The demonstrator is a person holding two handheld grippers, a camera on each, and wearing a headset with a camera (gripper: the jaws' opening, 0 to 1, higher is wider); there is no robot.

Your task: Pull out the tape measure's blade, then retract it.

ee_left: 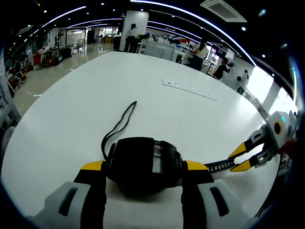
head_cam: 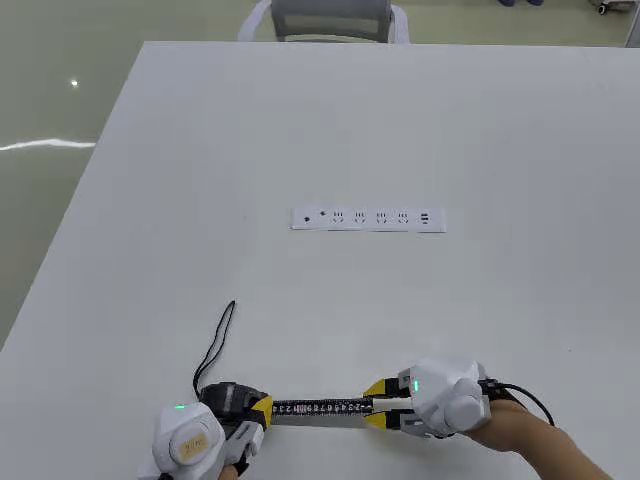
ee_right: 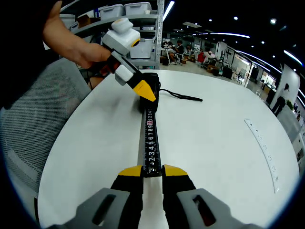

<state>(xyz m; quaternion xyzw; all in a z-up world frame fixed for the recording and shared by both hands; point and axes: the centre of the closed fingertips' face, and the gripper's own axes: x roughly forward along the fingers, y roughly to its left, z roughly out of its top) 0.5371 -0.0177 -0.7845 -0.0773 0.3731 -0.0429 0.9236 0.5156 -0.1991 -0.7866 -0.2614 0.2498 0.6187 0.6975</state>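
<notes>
One tape measure (head_cam: 232, 398), left tongs (ee_left: 144, 167), right tongs (ee_right: 152, 170)

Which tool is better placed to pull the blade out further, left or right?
Right. The right tool is shut on the blade at its free end and can draw it away. The left tool clamps the case, so it likely just anchors.

One tape measure (head_cam: 232, 398) lies at the bottom edge of the head view. It has one black case, one blade (head_cam: 320, 407) and one black cord loop (head_cam: 215, 350), which runs up and left from the case. There are two grippers, the left gripper (ee_left: 143, 166) and the right gripper (ee_right: 152, 171). Each has two yellow-tipped jaws, making four tips in all. One white power strip (head_cam: 367, 219) lies at frame centre. There is one white table (head_cam: 400, 120). One grey chair (head_cam: 330, 18) stands at the top edge.
</notes>
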